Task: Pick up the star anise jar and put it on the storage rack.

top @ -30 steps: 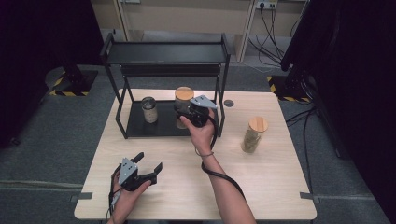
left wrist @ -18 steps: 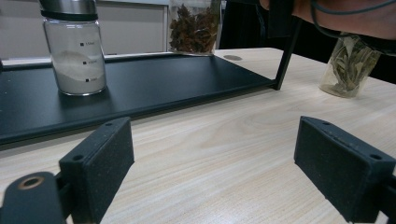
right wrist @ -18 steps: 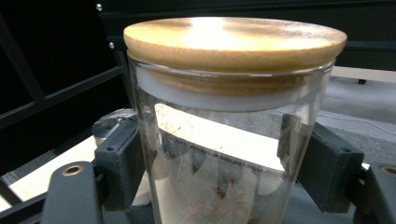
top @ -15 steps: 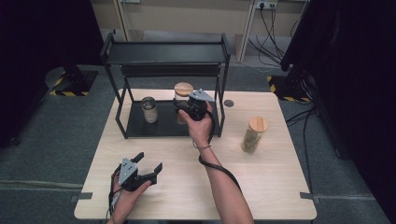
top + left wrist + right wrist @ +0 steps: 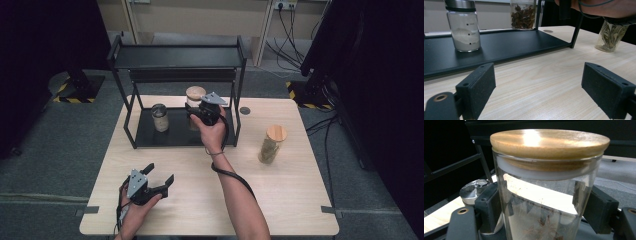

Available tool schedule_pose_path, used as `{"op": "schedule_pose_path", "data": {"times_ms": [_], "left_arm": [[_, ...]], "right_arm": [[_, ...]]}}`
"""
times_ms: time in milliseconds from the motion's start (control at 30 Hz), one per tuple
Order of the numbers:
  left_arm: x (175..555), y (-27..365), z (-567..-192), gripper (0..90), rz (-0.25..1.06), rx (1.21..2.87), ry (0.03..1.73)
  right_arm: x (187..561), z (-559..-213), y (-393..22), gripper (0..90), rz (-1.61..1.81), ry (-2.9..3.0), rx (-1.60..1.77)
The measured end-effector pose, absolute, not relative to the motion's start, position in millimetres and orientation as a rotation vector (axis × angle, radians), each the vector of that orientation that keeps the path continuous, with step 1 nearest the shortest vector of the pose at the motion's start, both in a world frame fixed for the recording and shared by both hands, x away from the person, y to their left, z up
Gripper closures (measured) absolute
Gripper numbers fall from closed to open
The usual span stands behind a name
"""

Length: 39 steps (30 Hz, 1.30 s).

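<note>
- While it rests near the surface's point(image 5: 300, 200) front edge, the left claw point(image 5: 159, 176) stands released, gripping nothing.
- Farther back, the right claw point(image 5: 194, 111) clenches the wooden-lidded jar point(image 5: 544, 195) (dried bits inside), upright, lid upward, over the rack's point(image 5: 150, 135) lower shelf.

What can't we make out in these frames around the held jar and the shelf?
- Wooden-lid jar base, right gripper view: cut off by the bottom edge; whether it rests on the black shelf can't be told.
- Same jar, high view: body hidden by the right gripper and hand.
- White-powder jar markings, left gripper view: too small to read.
- Leaf jar, left gripper view: top hidden by the forearm.
</note>
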<state>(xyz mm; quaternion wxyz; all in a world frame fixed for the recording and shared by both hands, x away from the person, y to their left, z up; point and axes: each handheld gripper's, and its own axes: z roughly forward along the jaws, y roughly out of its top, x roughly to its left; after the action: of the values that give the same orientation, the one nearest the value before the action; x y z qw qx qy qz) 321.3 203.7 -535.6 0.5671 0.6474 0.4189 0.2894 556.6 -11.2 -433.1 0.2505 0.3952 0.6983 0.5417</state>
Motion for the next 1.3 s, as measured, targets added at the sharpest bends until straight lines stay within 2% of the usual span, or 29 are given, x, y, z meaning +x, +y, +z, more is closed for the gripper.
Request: {"op": "schedule_pose_path", "data": {"times_ms": [1300], "left_arm": [[321.1,203.8,-535.9,11.8,0.677,1.513,0.983]], "right_arm": [[586.4,-447.0,17.1,25.6,1.404,1.929,1.118]]}}
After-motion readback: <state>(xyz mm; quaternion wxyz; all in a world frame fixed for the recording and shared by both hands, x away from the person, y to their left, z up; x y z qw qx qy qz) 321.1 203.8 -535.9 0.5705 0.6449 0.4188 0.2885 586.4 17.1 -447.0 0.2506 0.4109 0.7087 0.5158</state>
